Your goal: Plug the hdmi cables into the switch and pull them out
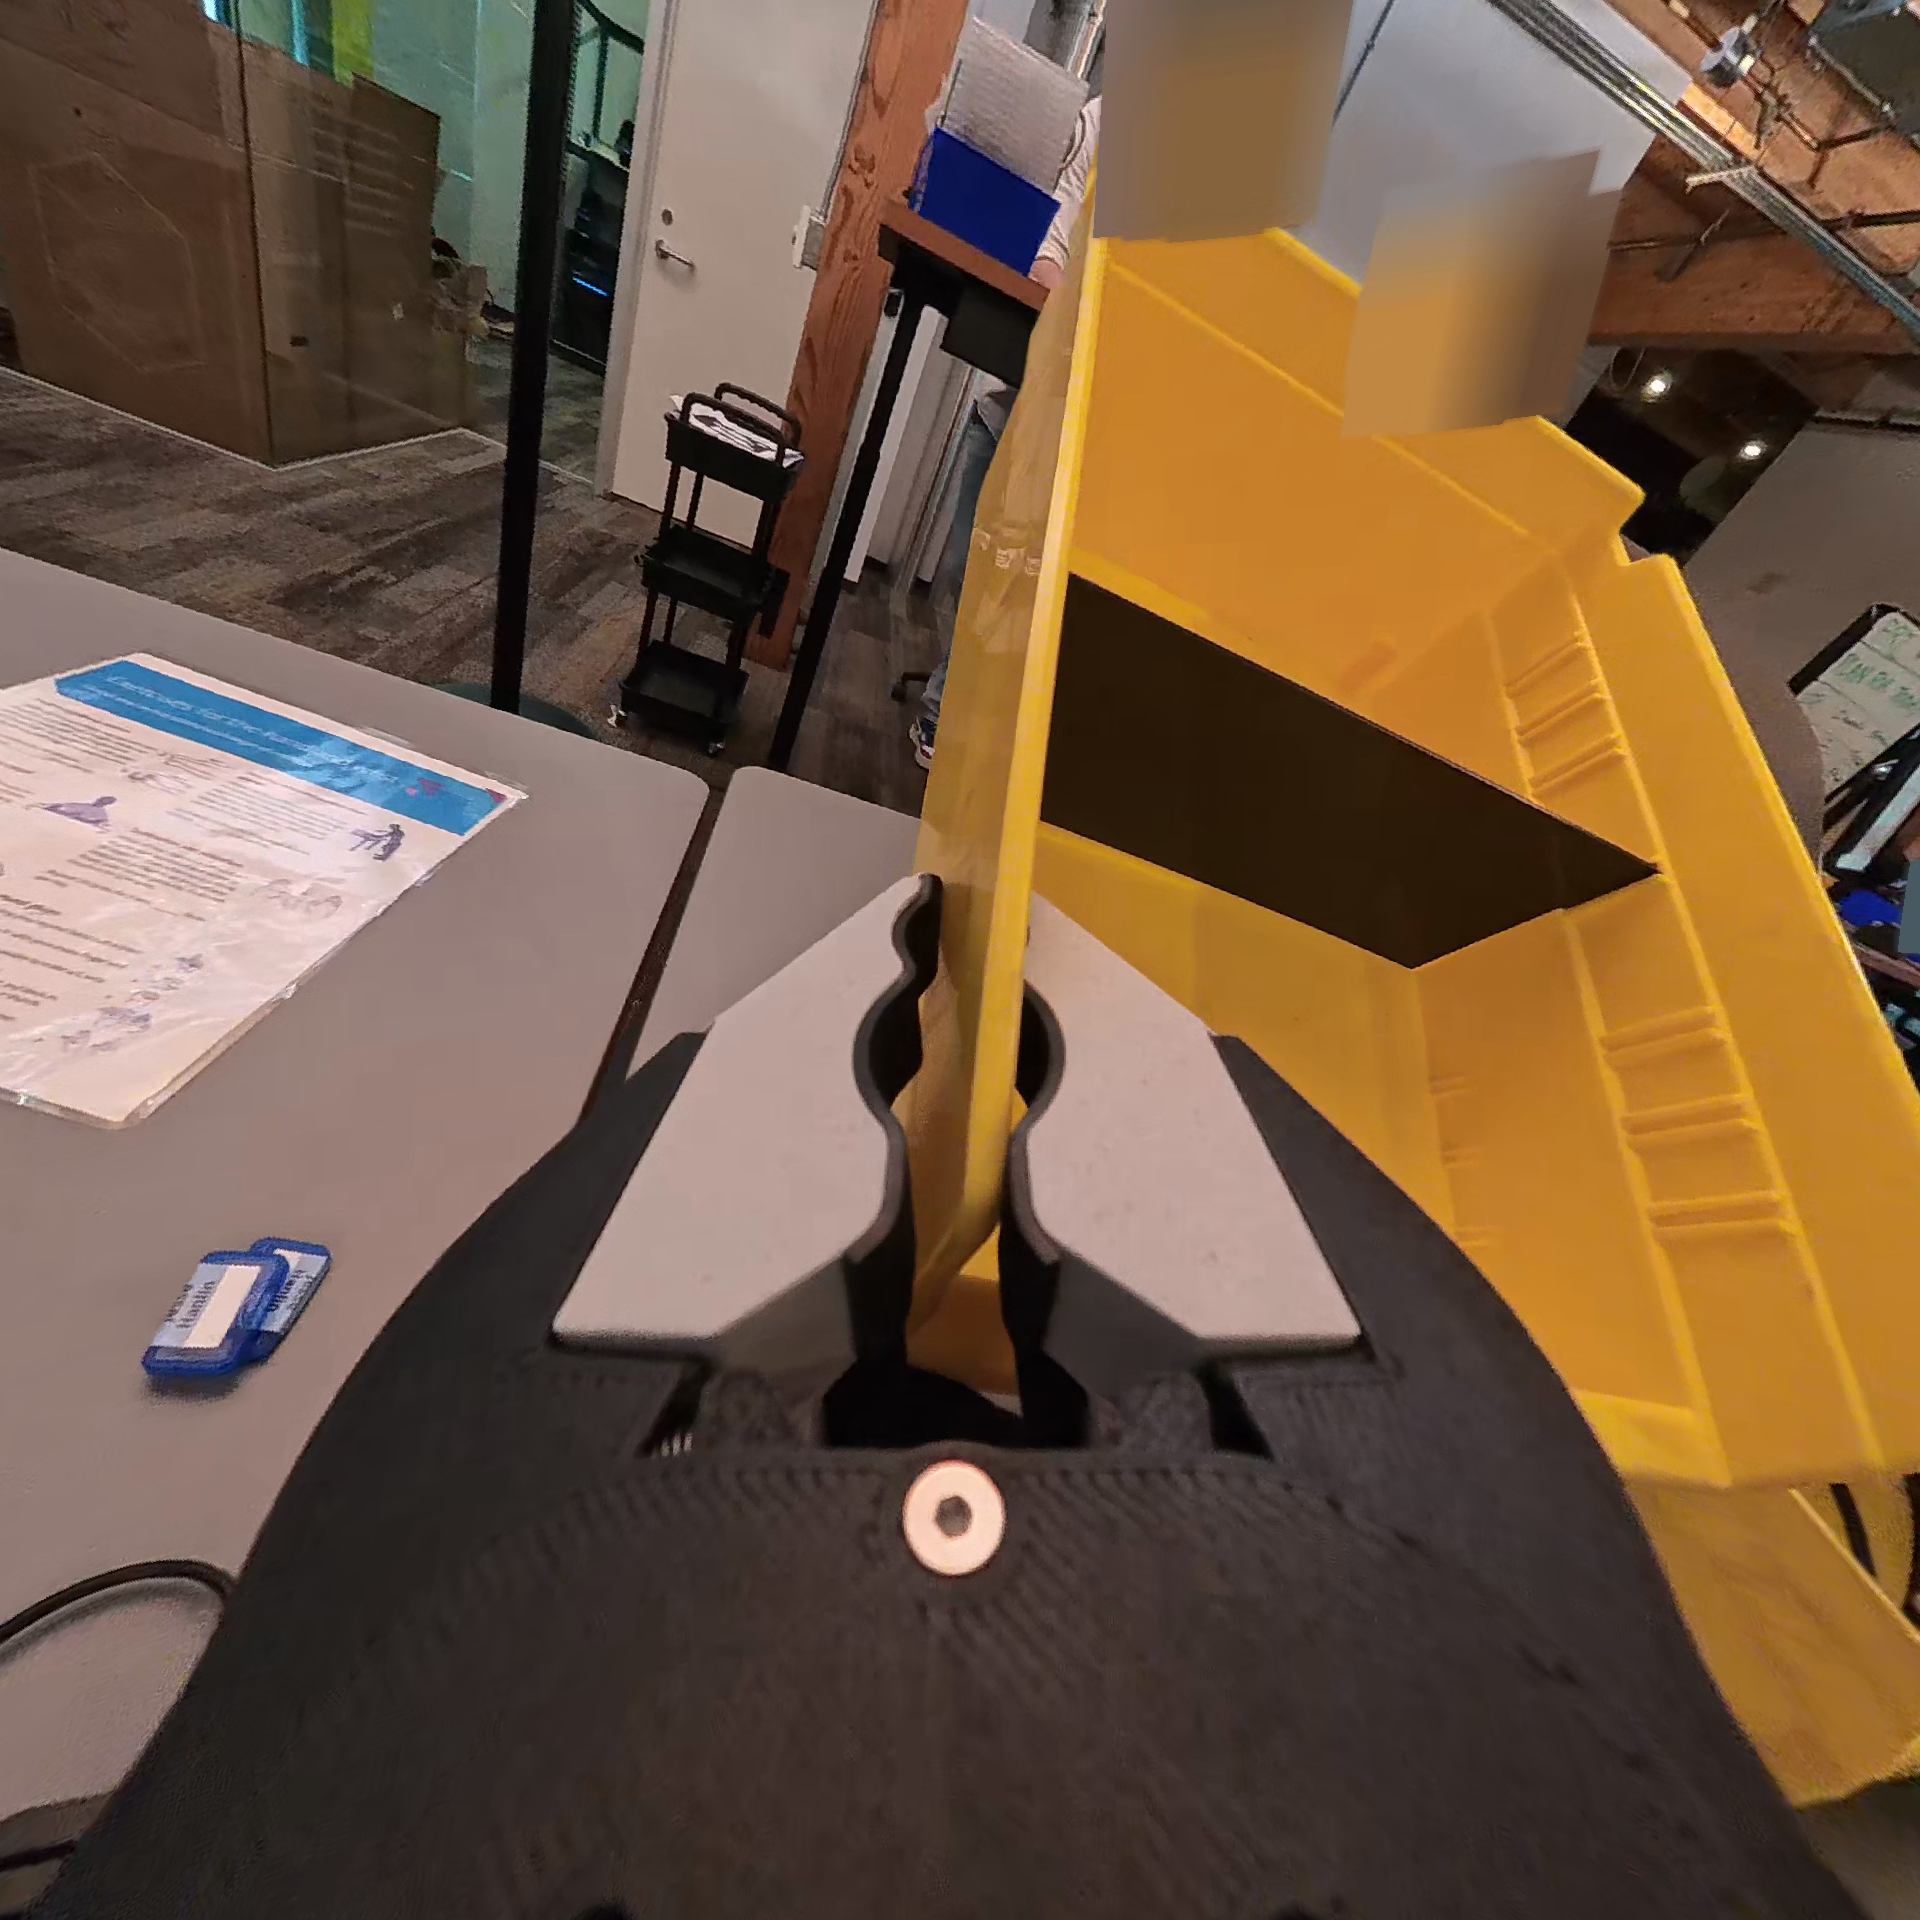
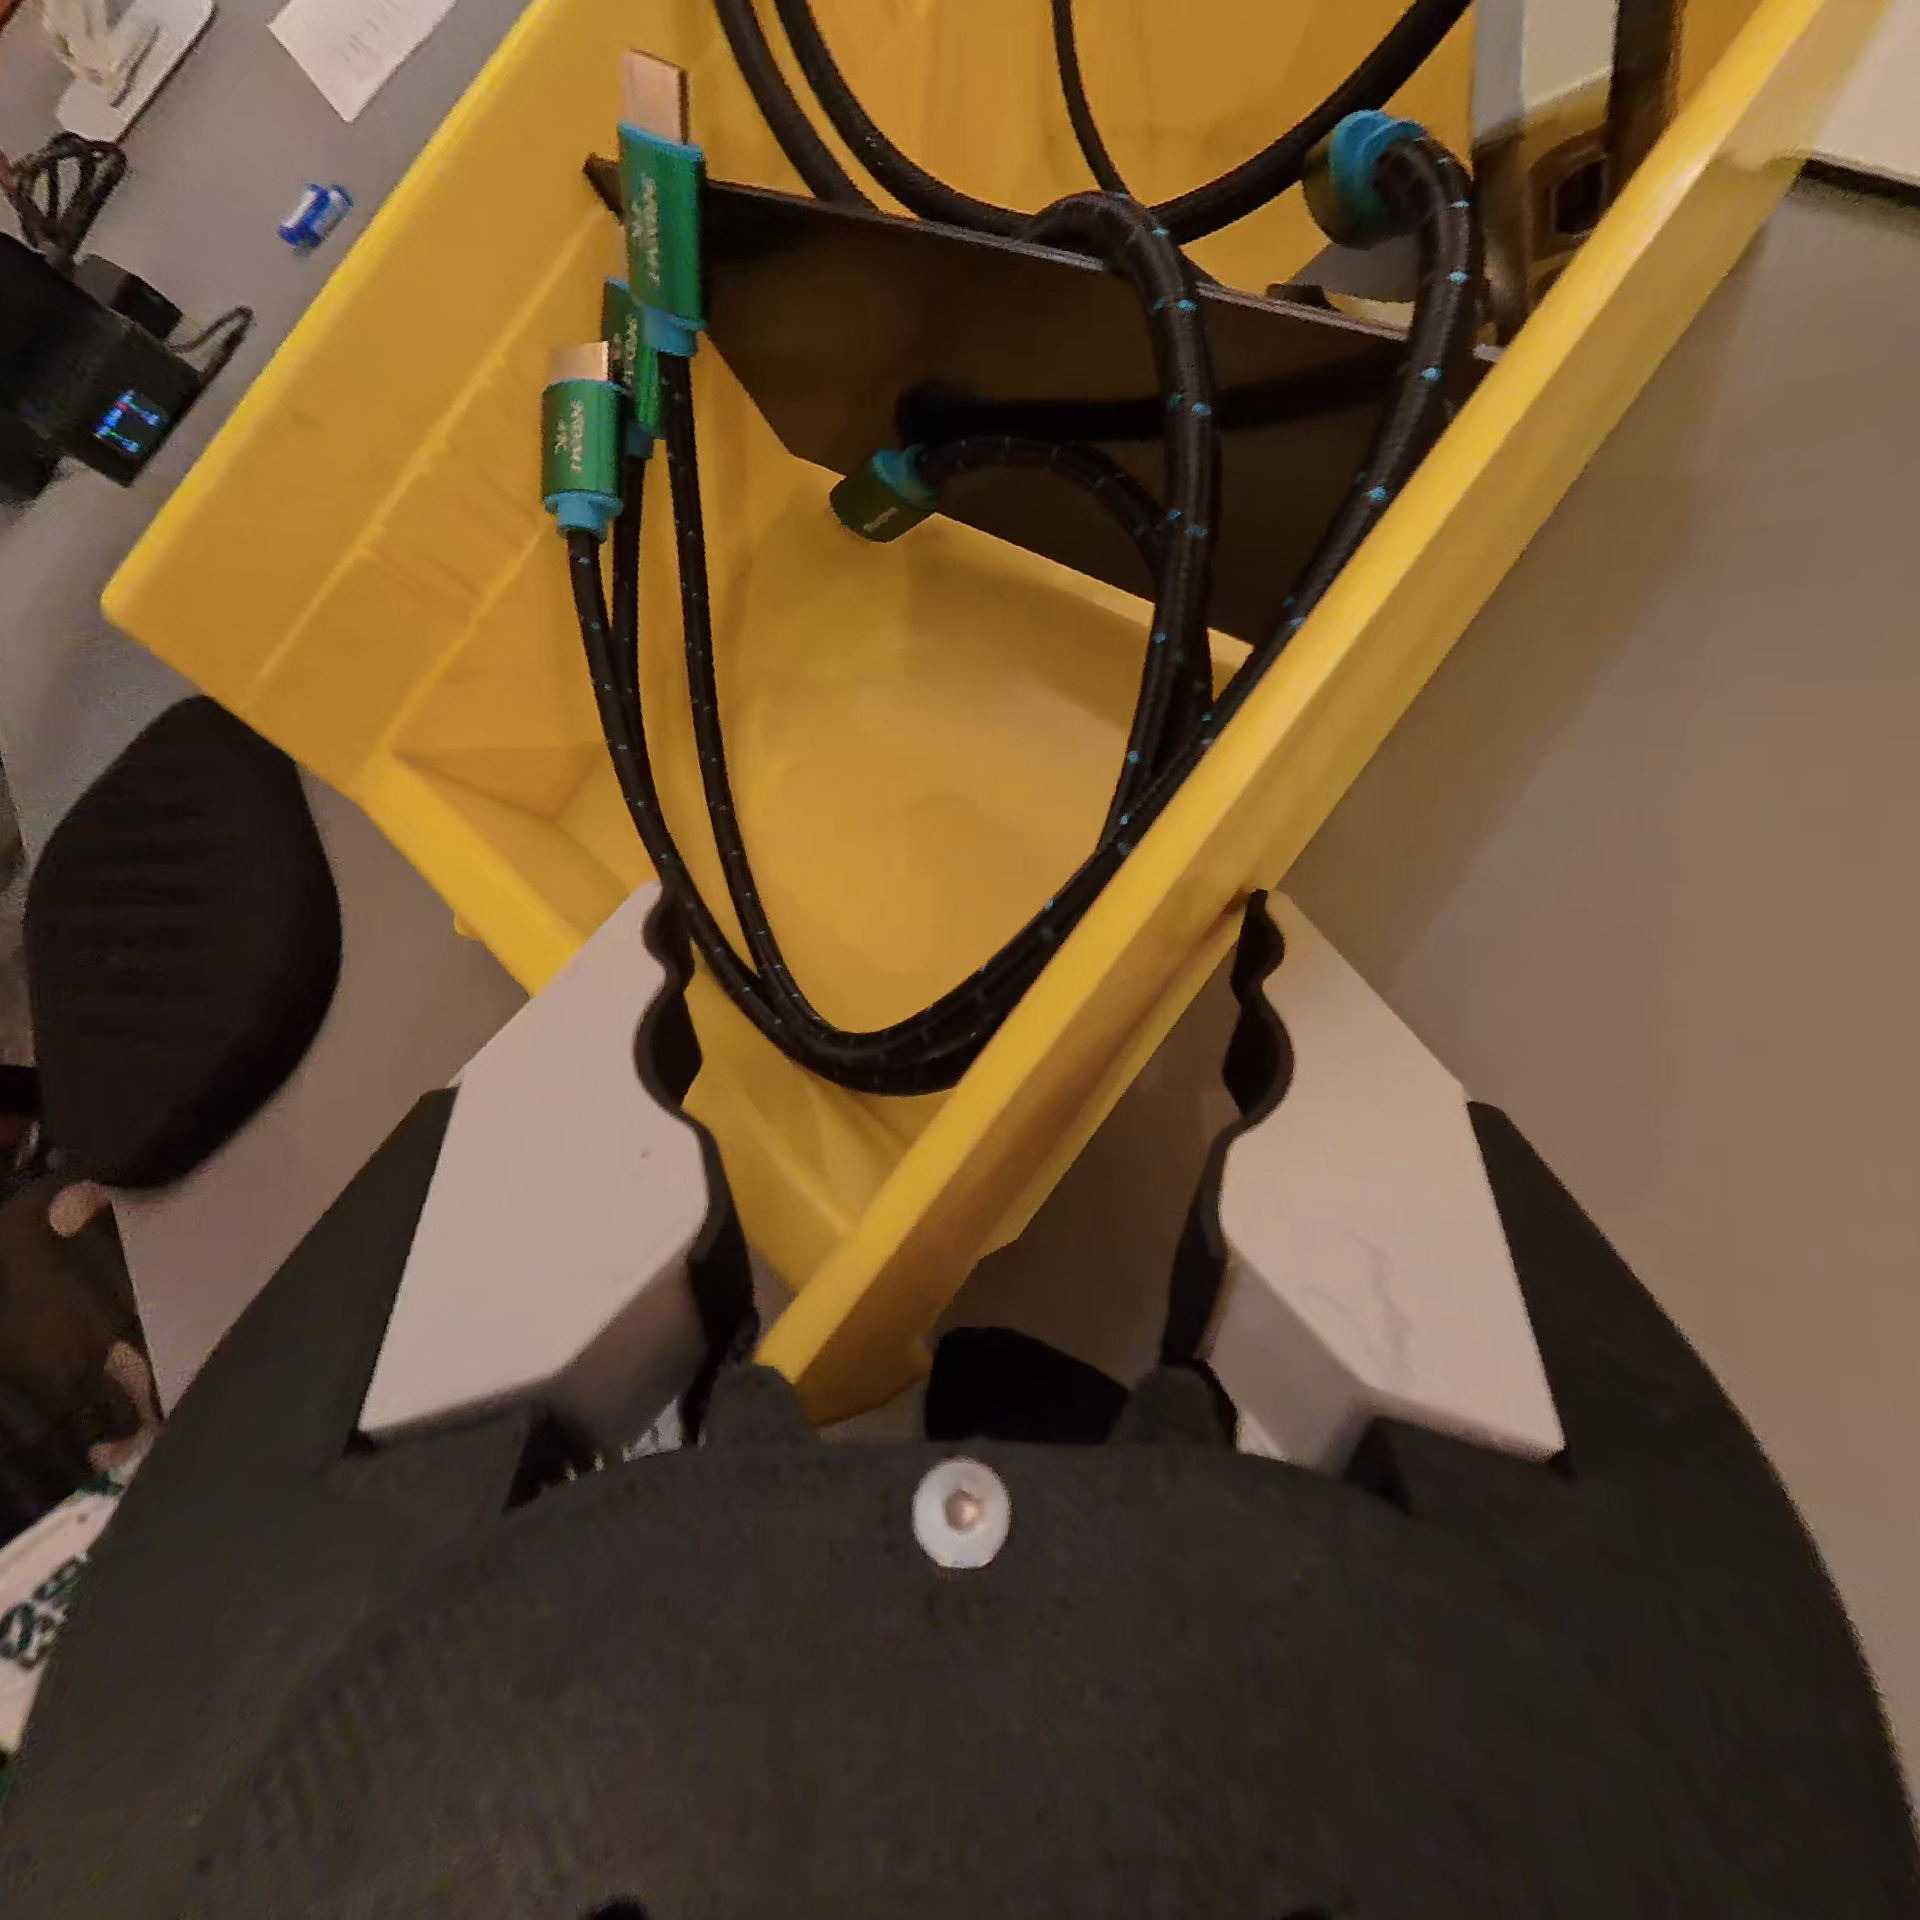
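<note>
grey tabletop fills the left of the left wrist view, with a laminated sheet at middle left and two small blue cards lower down. at centre the left gripper has its pale fingers pressed together on the thin wall of a yellow bin, which stretches toward the upper right with a black divider across it.

in the right wrist view, a black charger-like box sits at the upper left and a dark rounded object at middle left. inside the bin, braided hdmi cables loop across the centre; their green plugs stand at upper centre-left near the divider, another plug below it. the right gripper stands wide apart, straddling the bin's rim and holding nothing. i cannot make out the switch.
</note>
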`<state>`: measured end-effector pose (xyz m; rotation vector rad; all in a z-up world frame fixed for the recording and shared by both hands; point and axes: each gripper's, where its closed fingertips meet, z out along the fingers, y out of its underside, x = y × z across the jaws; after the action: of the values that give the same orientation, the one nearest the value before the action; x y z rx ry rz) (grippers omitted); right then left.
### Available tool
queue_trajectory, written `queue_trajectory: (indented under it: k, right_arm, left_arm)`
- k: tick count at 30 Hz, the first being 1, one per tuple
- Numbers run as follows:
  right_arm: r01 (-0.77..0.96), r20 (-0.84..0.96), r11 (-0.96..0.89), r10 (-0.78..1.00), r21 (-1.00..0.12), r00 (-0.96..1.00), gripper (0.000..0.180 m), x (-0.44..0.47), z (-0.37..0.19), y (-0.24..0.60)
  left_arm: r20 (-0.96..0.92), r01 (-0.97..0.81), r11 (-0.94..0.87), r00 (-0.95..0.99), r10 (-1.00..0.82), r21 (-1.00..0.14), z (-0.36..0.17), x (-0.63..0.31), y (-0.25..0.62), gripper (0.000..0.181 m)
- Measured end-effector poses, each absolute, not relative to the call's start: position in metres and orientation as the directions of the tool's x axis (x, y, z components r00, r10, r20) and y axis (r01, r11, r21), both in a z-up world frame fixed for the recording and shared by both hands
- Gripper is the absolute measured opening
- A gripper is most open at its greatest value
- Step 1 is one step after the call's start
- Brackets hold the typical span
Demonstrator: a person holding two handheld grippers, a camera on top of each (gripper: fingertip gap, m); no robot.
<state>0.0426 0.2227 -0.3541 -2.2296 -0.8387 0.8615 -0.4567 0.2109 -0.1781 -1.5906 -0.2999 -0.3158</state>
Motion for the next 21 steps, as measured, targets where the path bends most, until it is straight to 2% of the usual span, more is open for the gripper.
queue_trajectory:
  k: [9, 21]
  right_arm:
    - [0.323, -0.391, -0.611, 0.747, -0.723, 0.538, 0.112, -0.043, -0.358, 0.232]
    - [0.28, -0.454, -0.62, 0.752, -0.733, 0.477, 0.136, -0.143, -0.358, 0.234]
  left_arm:
    - [0.396, 0.396, -0.004, 0.918, -0.01, -0.918, -0.165, -0.464, 0.205, 0.005]
    - [0.354, 0.354, 0.026, 0.935, 0.0, -0.935, -0.14, -0.474, 0.188, 0.005]
